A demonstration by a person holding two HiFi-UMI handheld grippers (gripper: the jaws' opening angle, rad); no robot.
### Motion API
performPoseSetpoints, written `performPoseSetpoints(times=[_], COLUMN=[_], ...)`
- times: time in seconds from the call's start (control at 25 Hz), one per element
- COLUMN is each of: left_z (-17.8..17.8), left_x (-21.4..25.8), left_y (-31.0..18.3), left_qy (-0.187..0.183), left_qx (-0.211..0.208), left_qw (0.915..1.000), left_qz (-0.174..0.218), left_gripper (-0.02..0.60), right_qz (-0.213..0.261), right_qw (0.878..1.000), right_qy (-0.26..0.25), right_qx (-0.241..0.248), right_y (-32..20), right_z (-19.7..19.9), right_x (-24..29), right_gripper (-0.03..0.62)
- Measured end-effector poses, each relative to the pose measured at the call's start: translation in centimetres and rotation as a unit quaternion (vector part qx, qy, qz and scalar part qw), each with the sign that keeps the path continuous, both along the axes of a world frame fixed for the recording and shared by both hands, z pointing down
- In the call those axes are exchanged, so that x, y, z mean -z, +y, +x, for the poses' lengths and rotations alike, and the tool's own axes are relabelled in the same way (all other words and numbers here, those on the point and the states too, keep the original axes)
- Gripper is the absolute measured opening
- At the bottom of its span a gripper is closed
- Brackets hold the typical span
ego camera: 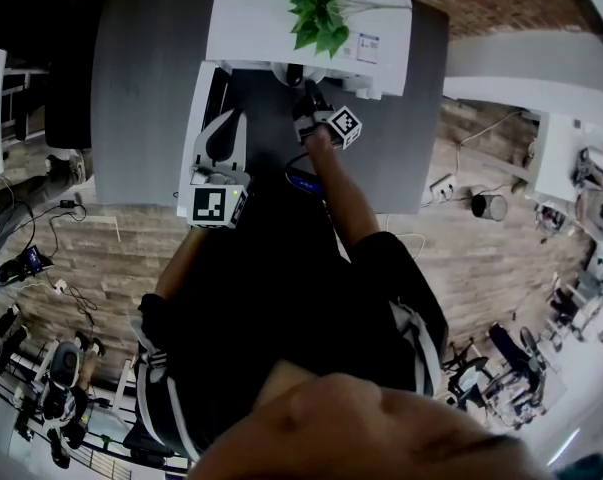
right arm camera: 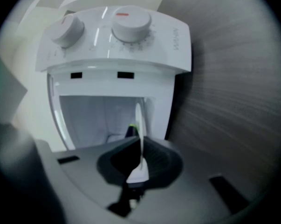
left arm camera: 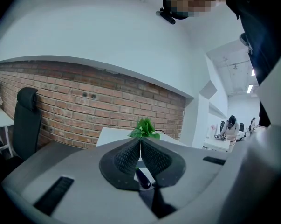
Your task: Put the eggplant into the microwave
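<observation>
The white microwave stands on the grey table with its door open. In the right gripper view its two-knob panel sits above the open cavity. My right gripper is shut on a thin white edge, seemingly a plate's rim. It is held at the cavity mouth, with the dark eggplant and its green stem just beyond the jaws. In the head view the right gripper is at the opening. My left gripper is shut and holds nothing. The eggplant shows below its jaws.
A green leafy plant sits on top of the microwave. The open door stands out on the left beside the left gripper. A brick wall runs behind the table, and a black chair stands at the left.
</observation>
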State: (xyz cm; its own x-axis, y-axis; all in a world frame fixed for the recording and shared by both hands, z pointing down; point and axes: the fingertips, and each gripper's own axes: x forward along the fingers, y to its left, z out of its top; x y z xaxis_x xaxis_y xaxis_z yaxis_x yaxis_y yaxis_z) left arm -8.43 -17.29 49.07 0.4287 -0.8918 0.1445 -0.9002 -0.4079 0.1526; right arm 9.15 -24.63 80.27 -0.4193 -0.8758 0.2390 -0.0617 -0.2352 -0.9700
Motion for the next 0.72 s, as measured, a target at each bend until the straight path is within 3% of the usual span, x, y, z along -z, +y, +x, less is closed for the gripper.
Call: performPoseSetpoints(times=[0.28,0.48,0.72], left_z=[0.0,0.1,0.0], left_x=[-0.3,-0.4,-0.2], left_y=[0.0,0.2,0.3], left_qy=[0.003,0.005,0.004], left_qx=[-0.002,-0.002,-0.002], left_qw=[1.0000,1.0000,1.0000], left_qz=[-0.005,-0.006,-0.002], left_gripper=[0.041,0.041,0.041], right_qz=[0.005,0.006,-0.006], right_qw=[1.000,1.000,0.998], right_qy=[0.001,-0.005,0.057], right_qx=[-0.012,-0.009,-0.009], right_y=[-0.4,-0.4,0.4], right_z=[0.3,0.4,1.1], right_x=[0.1,-0.2,0.8], right_gripper=[0.042,0.131,0.146])
